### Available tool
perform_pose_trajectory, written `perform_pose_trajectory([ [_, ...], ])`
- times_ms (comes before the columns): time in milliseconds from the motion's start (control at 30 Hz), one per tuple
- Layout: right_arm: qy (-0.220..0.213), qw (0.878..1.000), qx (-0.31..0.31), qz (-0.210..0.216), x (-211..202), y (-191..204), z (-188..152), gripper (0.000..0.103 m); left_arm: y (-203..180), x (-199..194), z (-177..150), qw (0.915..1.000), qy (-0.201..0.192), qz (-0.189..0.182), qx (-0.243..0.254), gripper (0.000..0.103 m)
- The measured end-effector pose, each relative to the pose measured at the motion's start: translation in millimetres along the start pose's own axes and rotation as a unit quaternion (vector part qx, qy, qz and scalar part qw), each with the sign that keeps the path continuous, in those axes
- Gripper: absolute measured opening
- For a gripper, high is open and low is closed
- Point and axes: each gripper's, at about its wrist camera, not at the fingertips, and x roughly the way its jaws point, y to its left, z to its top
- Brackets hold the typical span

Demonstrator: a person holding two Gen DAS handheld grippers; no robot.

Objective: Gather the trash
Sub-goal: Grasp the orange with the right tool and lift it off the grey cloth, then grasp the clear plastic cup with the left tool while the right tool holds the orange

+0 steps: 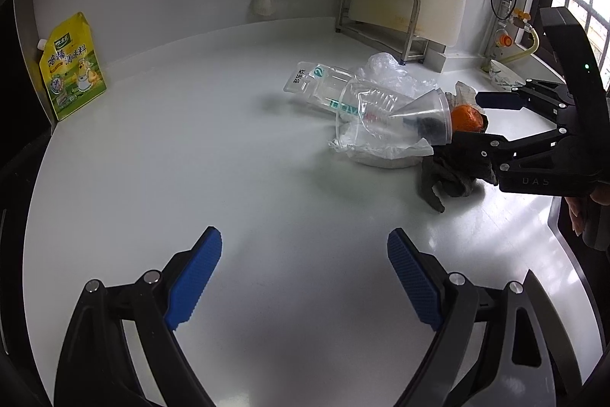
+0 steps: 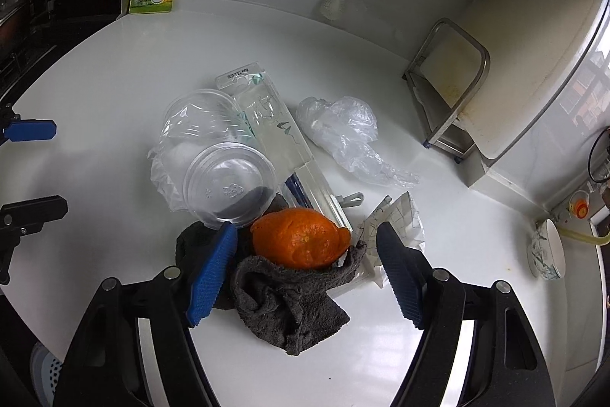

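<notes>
Two handheld grippers share one build: the left gripper (image 1: 305, 277) and the right gripper (image 2: 305, 273) each carry matte black linkage arms joined by round silver pivot pins, ending in blue ribbed pads (image 1: 196, 279). Seen from the left wrist, the right unit's black body bears faint raised lettering "DAS" and a small green indicator light.

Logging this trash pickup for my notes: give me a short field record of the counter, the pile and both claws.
surface: white counter
pile: clear plastic cup, clear package, plastic bag, orange peel on grey rag
left claw: open, empty, apart from pile
right claw: open, either side of orange peel, pads not pressing
not trash: yellow pouch against wall
</notes>
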Motion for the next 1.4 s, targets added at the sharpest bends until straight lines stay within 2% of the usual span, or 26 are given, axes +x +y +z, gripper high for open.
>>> perform_pose_trajectory([
  [33, 0.004, 1.0, -0.003, 0.003, 1, 0, 0, 0.055, 0, 0, 0, 1.0, 0.001, 0.001, 0.001, 0.087],
  [233, -0.006, 1.0, 0.001, 0.011, -5, 3, -1, 0.042, -1, 0, 0, 1.0, 0.0, 0.001, -0.001, 0.087],
  [367, -0.027, 0.998, 0.052, 0.032, -18, -3, -7, 0.037, -1, -1, 3, 1.0, -0.003, -0.006, -0.004, 0.087],
  [467, -0.049, 0.991, 0.111, 0.057, -28, -10, -15, 0.036, -2, -2, 7, 0.9999, -0.005, -0.01, -0.007, 0.087],
  [600, -0.073, 0.973, 0.196, 0.093, -35, -19, -28, 0.036, -4, -3, 13, 0.9998, -0.01, -0.015, -0.007, 0.087],
  [767, -0.107, 0.934, 0.319, 0.122, -37, -39, -49, 0.036, -8, -6, 16, 0.9998, -0.016, -0.015, -0.003, 0.087],
  [933, -0.143, 0.904, 0.377, 0.144, -50, -51, -64, 0.035, -12, -8, 16, 0.9997, -0.018, -0.014, 0.004, 0.087],
  [967, -0.149, 0.902, 0.381, 0.139, -54, -52, -66, 0.035, -12, -8, 16, 0.9997, -0.018, -0.015, 0.004, 0.087],
  [1067, -0.164, 0.909, 0.37, 0.1, -68, -51, -68, 0.035, -16, -8, 15, 0.9997, -0.018, -0.019, 0.003, 0.087],
  [1133, -0.169, 0.907, 0.375, 0.09, -75, -49, -74, 0.035, -20, -8, 14, 0.9995, -0.018, -0.024, 0.003, 0.087],
  [1300, -0.159, 0.914, 0.372, 0.035, -85, -36, -93, 0.035, -32, -4, 11, 0.9995, -0.018, -0.026, 0.008, 0.087],
  [1400, -0.155, 0.913, 0.376, 0.023, -90, -27, -107, 0.035, -33, -2, 15, 0.9993, -0.024, -0.027, 0.008, 0.087],
])
